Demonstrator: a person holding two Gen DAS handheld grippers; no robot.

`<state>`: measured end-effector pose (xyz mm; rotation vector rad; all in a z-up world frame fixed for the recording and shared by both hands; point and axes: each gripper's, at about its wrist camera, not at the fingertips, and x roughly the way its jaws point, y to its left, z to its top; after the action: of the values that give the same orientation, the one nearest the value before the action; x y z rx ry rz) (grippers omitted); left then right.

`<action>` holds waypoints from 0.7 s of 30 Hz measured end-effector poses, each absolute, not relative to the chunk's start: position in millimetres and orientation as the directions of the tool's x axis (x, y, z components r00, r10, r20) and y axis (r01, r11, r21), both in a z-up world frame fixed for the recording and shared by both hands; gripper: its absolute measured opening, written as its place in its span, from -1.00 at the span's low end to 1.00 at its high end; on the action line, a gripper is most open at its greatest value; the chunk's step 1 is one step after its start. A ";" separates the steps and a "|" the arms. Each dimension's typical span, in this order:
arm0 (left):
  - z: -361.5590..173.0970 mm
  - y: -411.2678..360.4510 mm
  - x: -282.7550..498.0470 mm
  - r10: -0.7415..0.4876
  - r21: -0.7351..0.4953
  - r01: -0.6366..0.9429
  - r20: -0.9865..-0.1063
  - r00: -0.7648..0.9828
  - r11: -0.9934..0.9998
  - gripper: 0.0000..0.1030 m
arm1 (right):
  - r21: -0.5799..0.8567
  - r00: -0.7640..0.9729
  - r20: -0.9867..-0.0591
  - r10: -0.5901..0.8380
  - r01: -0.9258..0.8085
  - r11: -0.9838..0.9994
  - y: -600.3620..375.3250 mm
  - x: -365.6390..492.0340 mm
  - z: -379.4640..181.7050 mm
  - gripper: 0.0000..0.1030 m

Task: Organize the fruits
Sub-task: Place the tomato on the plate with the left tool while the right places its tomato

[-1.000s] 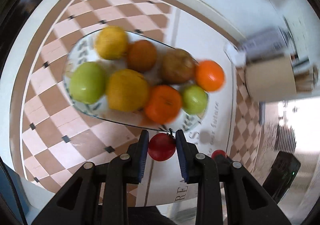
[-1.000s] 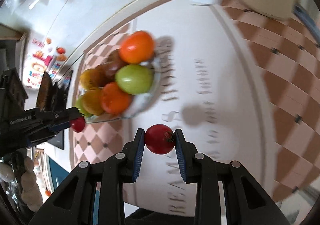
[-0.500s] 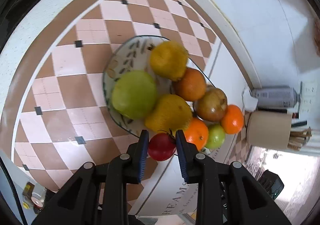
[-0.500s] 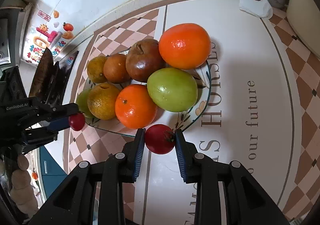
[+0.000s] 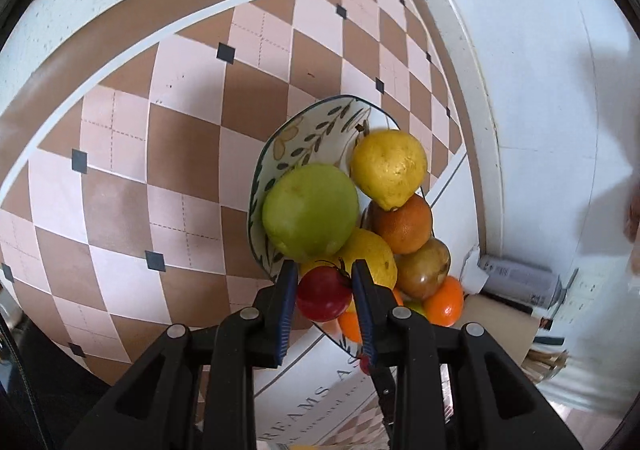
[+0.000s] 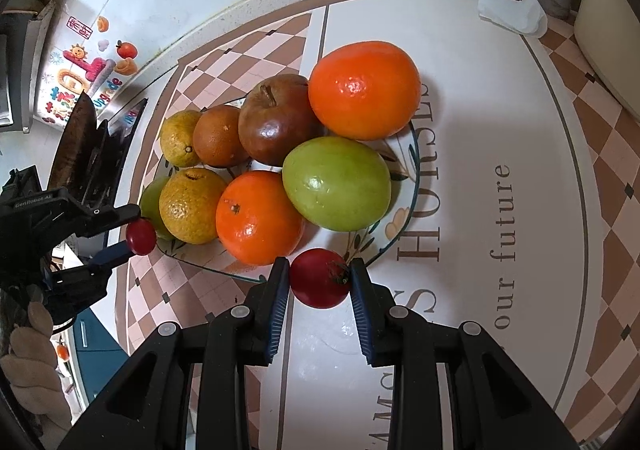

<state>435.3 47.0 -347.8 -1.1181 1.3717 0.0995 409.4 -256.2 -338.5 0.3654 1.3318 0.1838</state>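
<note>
Checked tablecloth (image 5: pixel 120 185), brown and pink diamonds, with a white printed panel (image 6: pixel 500 153) carrying lettering; white wall behind, magnets on a metal surface at upper left of the right wrist view.

Nearest, bottom centre of each view: one small red tomato per gripper. Left gripper (image 5: pixel 325 292) has its blue pads pressed against both sides of the left tomato (image 5: pixel 324 293), green calyx turned to the right pad. Right gripper (image 6: pixel 320 284) likewise pinches the right tomato (image 6: pixel 319 284), calyx also to the right. Both fruits glossy, deep red, unblemished where visible. Held sideways across the widest part, likely so the round skin cannot roll out.

Just beyond: the patterned plate (image 6: pixel 400 221), olive-sprig decoration, already heaped. In the right wrist view the tomato hangs at the plate's near rim, in front of an orange (image 6: pixel 258 217) and a green fruit (image 6: pixel 336 183). Further back: a brown apple (image 6: pixel 276 121), a large orange (image 6: pixel 364 89), yellowish citrus at left. The left tomato sits at the opposite rim, left middle of that frame, in front of a big green fruit (image 5: pixel 310 215).

Judgement: both tomatoes poised for release into the rim gaps; little free room, so roll-off is the risk.
</note>
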 end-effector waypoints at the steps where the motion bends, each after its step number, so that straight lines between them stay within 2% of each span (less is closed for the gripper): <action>1: -349.1 47.0 435.2 -0.532 -0.565 -0.651 -0.799 0.279 0.507 -0.50 | 0.362 0.233 -0.913 0.336 0.077 0.929 -256.3 409.5 -338.4 -0.36; 17: -366.1 47.5 430.9 -0.555 -0.538 -0.730 -0.790 0.261 0.423 -0.44 | 0.350 0.205 -0.921 0.331 0.064 0.935 -250.1 418.5 -339.9 -0.34; 18: -365.8 47.8 431.4 -0.557 -0.537 -0.730 -0.789 0.258 0.423 -0.44 | 0.353 0.207 -0.920 0.333 0.066 0.933 -250.9 418.6 -339.1 -0.25; 21: -366.7 49.0 430.3 -0.565 -0.549 -0.725 -0.780 0.267 0.416 -0.44 | 0.354 0.221 -0.917 0.333 0.066 0.933 -252.7 418.0 -334.3 0.30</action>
<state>430.3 49.0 -366.7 -1.2487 1.4015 0.1577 418.0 -252.7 -334.3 0.3506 1.3432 0.1895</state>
